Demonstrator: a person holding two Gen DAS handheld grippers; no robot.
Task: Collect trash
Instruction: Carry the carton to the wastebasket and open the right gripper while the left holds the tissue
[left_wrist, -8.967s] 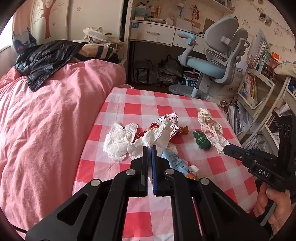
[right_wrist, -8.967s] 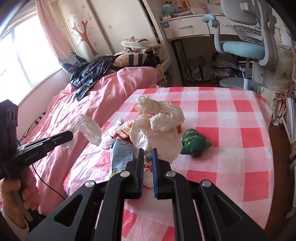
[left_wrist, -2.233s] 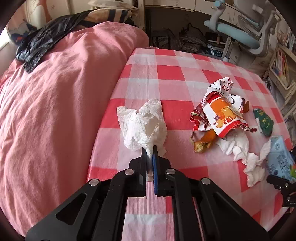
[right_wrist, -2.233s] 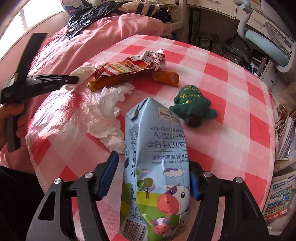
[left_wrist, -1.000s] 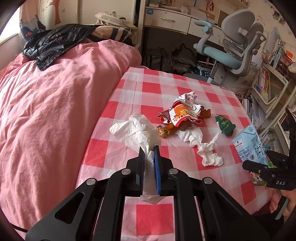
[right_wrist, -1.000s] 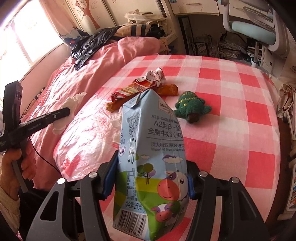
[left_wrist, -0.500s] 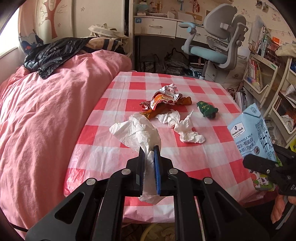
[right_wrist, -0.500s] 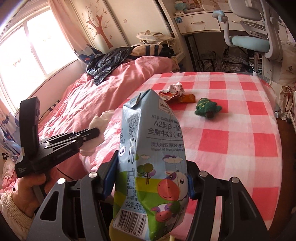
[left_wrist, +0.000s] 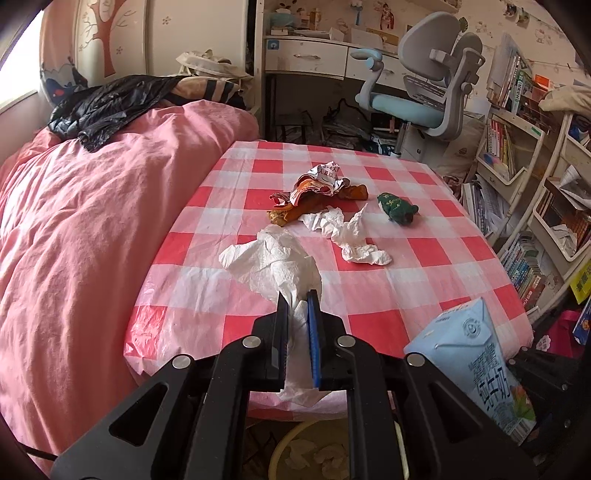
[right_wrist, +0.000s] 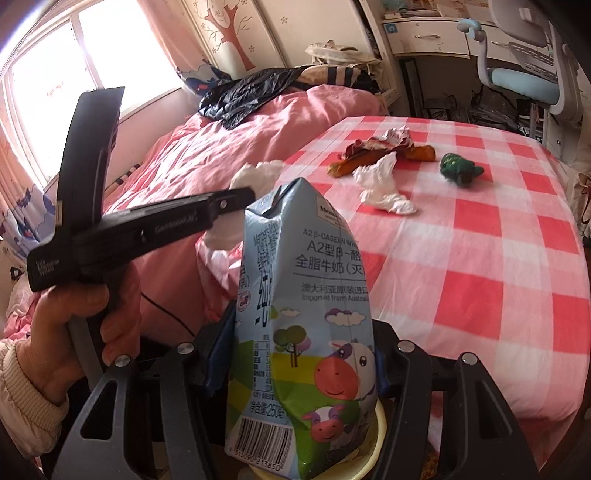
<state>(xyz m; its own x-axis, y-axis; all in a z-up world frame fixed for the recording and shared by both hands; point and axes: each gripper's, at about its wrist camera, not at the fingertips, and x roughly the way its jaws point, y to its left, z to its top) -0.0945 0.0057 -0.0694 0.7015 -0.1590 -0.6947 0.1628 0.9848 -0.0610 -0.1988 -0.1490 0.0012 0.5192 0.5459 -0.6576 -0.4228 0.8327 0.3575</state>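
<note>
My left gripper (left_wrist: 297, 299) is shut on a crumpled white tissue (left_wrist: 273, 258), which hangs over the near edge of the red-checked table (left_wrist: 424, 251). My right gripper (right_wrist: 301, 362) is shut on a blue milk carton (right_wrist: 306, 314), held upright just off that edge; the carton (left_wrist: 476, 354) also shows low right in the left wrist view. Below both, a yellow bin (left_wrist: 280, 443) holds some tissues, and its rim (right_wrist: 380, 417) peeks out under the carton. On the table lie a snack wrapper (left_wrist: 317, 184), another tissue (left_wrist: 351, 236) and a green plush toy (left_wrist: 397, 208).
A pink bed (left_wrist: 74, 240) with a black jacket (left_wrist: 110, 107) borders the table's left side. A desk chair (left_wrist: 424, 92) stands behind the table, and bookshelves (left_wrist: 517, 166) stand at the right. A person's hand (right_wrist: 85, 317) grips the left gripper's handle.
Both grippers have drawn back past the table's near edge, carrying the tissue and the carton. The yellow bin has come into view beneath them, and the two grippers are closer together.
</note>
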